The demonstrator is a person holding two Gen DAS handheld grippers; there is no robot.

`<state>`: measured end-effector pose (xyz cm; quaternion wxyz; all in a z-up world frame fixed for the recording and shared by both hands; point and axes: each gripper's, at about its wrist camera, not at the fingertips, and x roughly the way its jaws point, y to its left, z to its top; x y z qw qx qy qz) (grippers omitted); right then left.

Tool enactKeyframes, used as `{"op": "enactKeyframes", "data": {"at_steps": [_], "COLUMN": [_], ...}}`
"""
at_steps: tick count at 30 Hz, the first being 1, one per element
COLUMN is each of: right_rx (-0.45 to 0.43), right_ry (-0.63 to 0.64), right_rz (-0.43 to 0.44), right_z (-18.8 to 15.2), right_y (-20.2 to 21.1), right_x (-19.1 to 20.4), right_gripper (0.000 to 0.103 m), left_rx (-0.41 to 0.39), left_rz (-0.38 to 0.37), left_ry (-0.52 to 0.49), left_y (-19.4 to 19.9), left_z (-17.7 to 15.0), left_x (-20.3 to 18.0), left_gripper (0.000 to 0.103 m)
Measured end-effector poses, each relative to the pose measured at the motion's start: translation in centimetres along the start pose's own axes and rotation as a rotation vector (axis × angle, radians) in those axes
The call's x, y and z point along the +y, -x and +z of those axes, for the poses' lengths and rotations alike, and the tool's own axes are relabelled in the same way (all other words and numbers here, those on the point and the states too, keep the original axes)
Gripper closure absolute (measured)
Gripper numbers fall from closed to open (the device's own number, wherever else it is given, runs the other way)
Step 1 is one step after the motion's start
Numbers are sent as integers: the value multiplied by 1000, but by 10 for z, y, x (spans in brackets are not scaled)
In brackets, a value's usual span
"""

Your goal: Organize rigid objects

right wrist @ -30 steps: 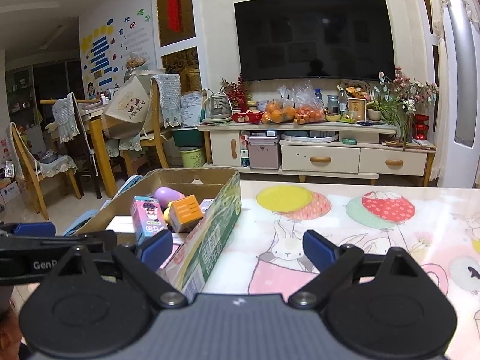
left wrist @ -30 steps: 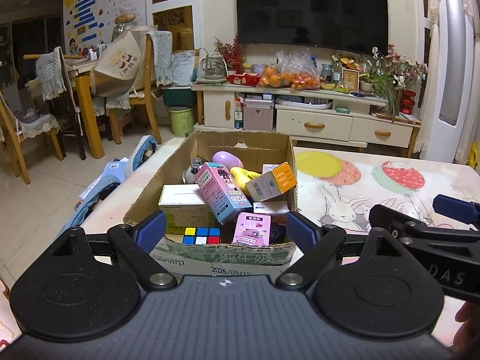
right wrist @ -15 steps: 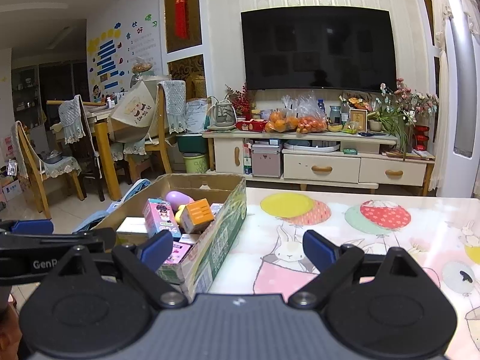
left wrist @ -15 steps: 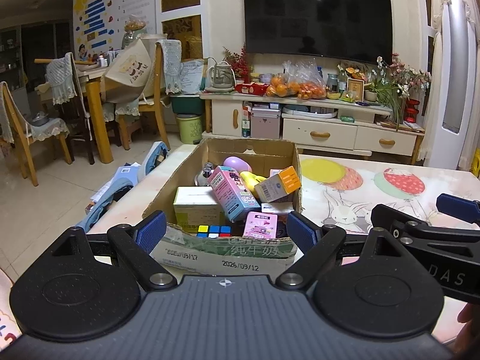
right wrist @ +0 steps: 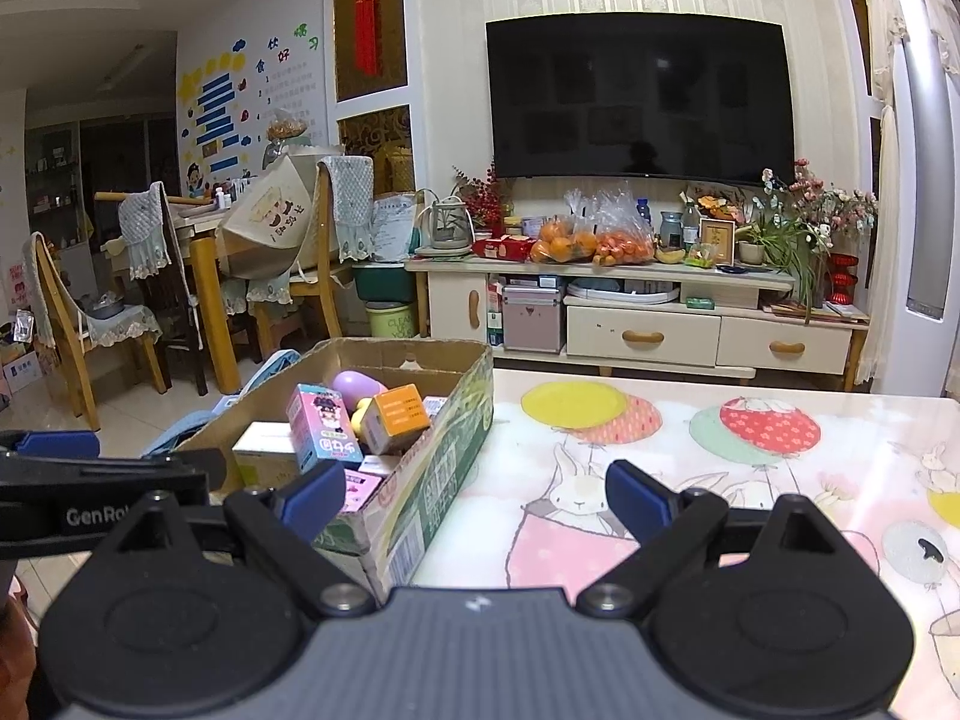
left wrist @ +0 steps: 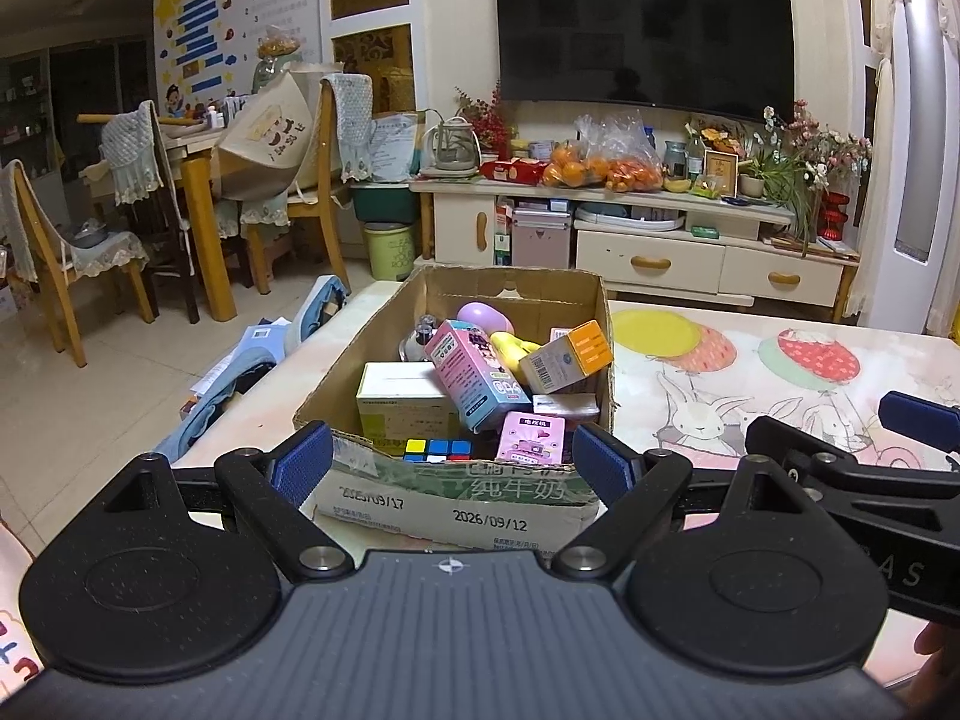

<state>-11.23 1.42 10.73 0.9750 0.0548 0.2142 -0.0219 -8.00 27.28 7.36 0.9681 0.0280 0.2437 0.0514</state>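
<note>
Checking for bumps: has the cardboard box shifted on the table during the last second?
No. The cardboard box keeps its place against the yellow balloon print; only the camera view changed.

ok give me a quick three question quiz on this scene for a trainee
1. True or false: both tongs are empty.
2. Which lies nearest the front wall of the cardboard box? A) puzzle cube B) purple egg C) orange-topped carton
3. What covers the table to the right of the box?

Key:
1. True: left tongs and right tongs stand open, holding nothing.
2. A, the puzzle cube.
3. A cartoon rabbit-and-balloon tablecloth.
</note>
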Motion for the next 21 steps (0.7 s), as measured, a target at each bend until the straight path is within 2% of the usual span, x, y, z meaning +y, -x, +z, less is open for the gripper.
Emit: {"op": "enactKeyframes", "data": {"at_steps": [13,18,21], "right_rx": [13,-14,-28], "right_ry": [-29,-70,-115], "right_rz": [-9,-43,-103], "right_z": [-13,-20,-18], "right_y": [-10,-13,-17], "right_x": [-12,-36,-66], "right_gripper": [10,10,10], "left_rx": [-14,-1,0], "left_rz": [-1,-25,-52], "left_ry": [-33,-50,-72], "left_y": [0,-6,-8], "left_z": [-6,-4,-1], "left_x": [-6,-26,-47], "left_gripper": [0,0,0]}}
